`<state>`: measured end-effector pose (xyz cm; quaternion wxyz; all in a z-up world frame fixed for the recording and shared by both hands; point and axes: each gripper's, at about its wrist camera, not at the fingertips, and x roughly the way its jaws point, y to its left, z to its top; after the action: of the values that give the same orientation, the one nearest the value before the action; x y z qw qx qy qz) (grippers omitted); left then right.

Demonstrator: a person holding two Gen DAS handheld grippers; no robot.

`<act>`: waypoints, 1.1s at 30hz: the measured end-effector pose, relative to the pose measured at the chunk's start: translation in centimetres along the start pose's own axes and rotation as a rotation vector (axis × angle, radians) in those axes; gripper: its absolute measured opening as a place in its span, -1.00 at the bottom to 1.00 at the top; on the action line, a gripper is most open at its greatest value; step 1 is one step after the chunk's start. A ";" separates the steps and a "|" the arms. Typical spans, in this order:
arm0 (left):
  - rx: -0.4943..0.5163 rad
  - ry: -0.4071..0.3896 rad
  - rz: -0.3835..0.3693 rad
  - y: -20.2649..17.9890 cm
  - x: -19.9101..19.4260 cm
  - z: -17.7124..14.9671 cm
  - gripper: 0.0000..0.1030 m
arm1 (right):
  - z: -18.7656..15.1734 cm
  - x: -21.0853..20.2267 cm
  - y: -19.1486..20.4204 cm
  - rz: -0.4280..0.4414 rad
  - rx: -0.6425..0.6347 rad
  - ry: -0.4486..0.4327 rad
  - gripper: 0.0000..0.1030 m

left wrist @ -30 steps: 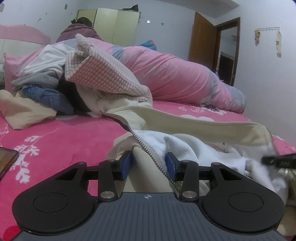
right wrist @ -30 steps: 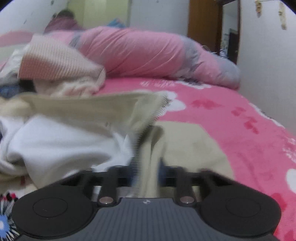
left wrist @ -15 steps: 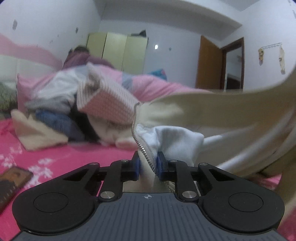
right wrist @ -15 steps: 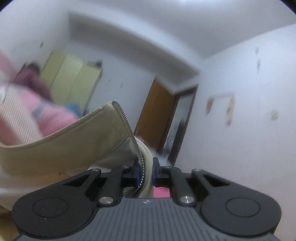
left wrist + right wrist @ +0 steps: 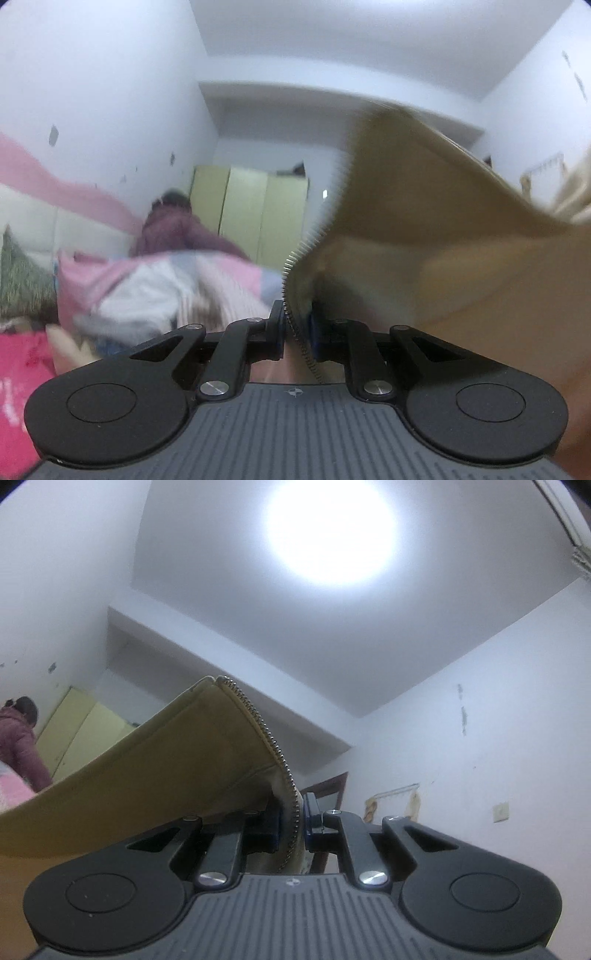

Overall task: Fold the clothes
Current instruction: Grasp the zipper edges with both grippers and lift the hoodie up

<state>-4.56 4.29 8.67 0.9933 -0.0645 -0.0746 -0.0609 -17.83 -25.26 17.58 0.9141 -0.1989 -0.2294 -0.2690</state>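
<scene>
A beige zip-up jacket (image 5: pixel 424 240) with a metal zipper edge (image 5: pixel 295 258) hangs lifted in the air between both grippers. My left gripper (image 5: pixel 297 321) has its jaws closing, and the pads press on the zipper edge of the jacket. The cloth spreads up and to the right and hides the right half of the left wrist view. In the right wrist view the jacket (image 5: pixel 166 775) stretches away to the left. My right gripper (image 5: pixel 291 816) is shut on its zipper edge and points up toward the ceiling.
A blurred pile of clothes (image 5: pixel 147 295) lies on the pink bed (image 5: pixel 22 354) at the left. A person in a maroon coat (image 5: pixel 173 229) stands before a pale green wardrobe (image 5: pixel 258 206). A ceiling light (image 5: pixel 332 528) glares overhead; a brown door frame (image 5: pixel 328 786) shows past the right gripper.
Both grippers rose and tilted upward, lifting the jacket off the bed. The left jaws closed from wide apart onto the zipper edge. The right view swung from the bed to the ceiling.
</scene>
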 end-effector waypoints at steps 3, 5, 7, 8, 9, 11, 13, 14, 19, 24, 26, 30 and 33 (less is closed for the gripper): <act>-0.018 -0.074 -0.064 0.7 -0.2 3.6 -0.76 | 1.2 1.0 -2.1 -0.028 0.017 -0.039 -0.77; -0.014 -0.132 -0.117 0.8 -0.7 5.9 -0.76 | 2.2 1.5 -3.6 -0.051 0.022 -0.072 -0.77; -0.002 -0.181 -0.161 0.8 -1.3 7.7 -0.76 | 3.0 2.0 -5.1 -0.067 0.031 -0.099 -0.77; -0.006 -0.204 -0.191 0.9 -1.6 8.7 -0.76 | 3.3 2.4 -5.9 -0.073 0.038 -0.110 -0.77; -0.009 -0.222 -0.212 1.0 -1.8 9.6 -0.76 | 3.7 2.8 -6.7 -0.076 0.047 -0.117 -0.77; -0.008 -0.256 -0.241 0.9 -1.9 11.2 -0.76 | 4.3 3.7 -8.0 -0.079 0.063 -0.127 -0.77; 0.001 -0.292 -0.265 0.7 -1.8 12.6 -0.76 | 4.9 4.6 -9.0 -0.077 0.081 -0.136 -0.77; 0.007 -0.308 -0.275 0.6 -1.6 13.2 -0.76 | 5.2 5.1 -9.5 -0.075 0.093 -0.141 -0.77; -0.011 -0.309 -0.336 0.4 0.5 15.3 -0.76 | 5.8 7.1 -11.5 -0.042 0.161 -0.140 -0.77; -0.056 -0.195 -0.333 0.0 4.8 12.1 -0.76 | 2.1 9.8 -10.4 0.007 0.174 -0.021 -0.77; -0.075 -0.120 -0.319 -0.4 7.1 9.4 -0.76 | -1.1 11.0 -8.9 0.023 0.161 0.060 -0.77; -0.110 0.060 -0.278 -1.1 12.8 3.0 -0.76 | -8.0 13.4 -5.5 0.040 0.102 0.209 -0.77; -0.081 0.177 -0.240 -1.7 18.3 -1.6 -0.76 | -13.1 16.2 -3.1 0.061 0.072 0.302 -0.77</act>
<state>13.43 0.35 10.18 0.9781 -0.0897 0.0086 -0.1877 -3.39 -40.49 16.20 0.9524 -0.1304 -0.0928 -0.2594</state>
